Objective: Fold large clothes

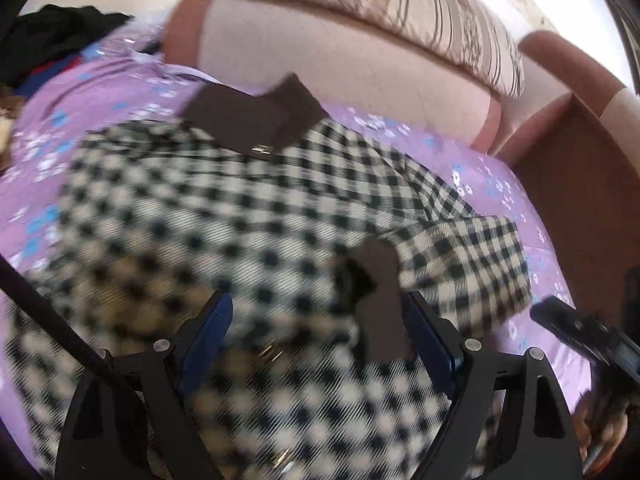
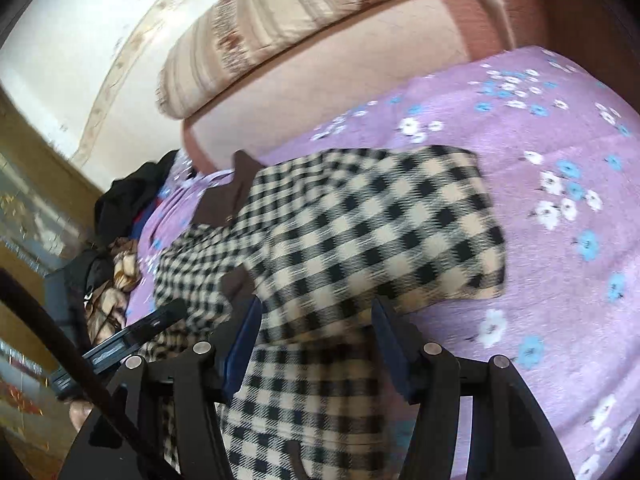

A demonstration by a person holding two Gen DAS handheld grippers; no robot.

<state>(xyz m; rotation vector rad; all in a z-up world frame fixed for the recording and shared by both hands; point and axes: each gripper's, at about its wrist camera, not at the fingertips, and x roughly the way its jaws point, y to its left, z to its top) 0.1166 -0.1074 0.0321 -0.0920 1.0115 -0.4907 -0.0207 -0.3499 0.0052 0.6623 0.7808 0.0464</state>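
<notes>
A black-and-cream checked coat (image 1: 224,216) with a brown collar (image 1: 256,120) lies spread on the purple flowered bedspread (image 1: 80,112). A sleeve (image 1: 480,256) is folded in over its right side. My left gripper (image 1: 316,312) is open, its blue-padded fingers (image 1: 212,328) astride the coat's lower cloth beside a brown tab (image 1: 380,300). In the right wrist view the coat (image 2: 360,232) lies ahead, and my right gripper (image 2: 316,320) is open with checked cloth between its fingers (image 2: 388,336). The other gripper shows at the left (image 2: 132,336).
A pink upholstered headboard (image 1: 340,64) with a striped pillow (image 1: 420,12) on top runs along the far edge. Dark clothes (image 1: 52,36) are piled at the bed's far left. A brown wooden side panel (image 1: 580,200) borders the right. The purple bedspread (image 2: 560,240) extends to the right.
</notes>
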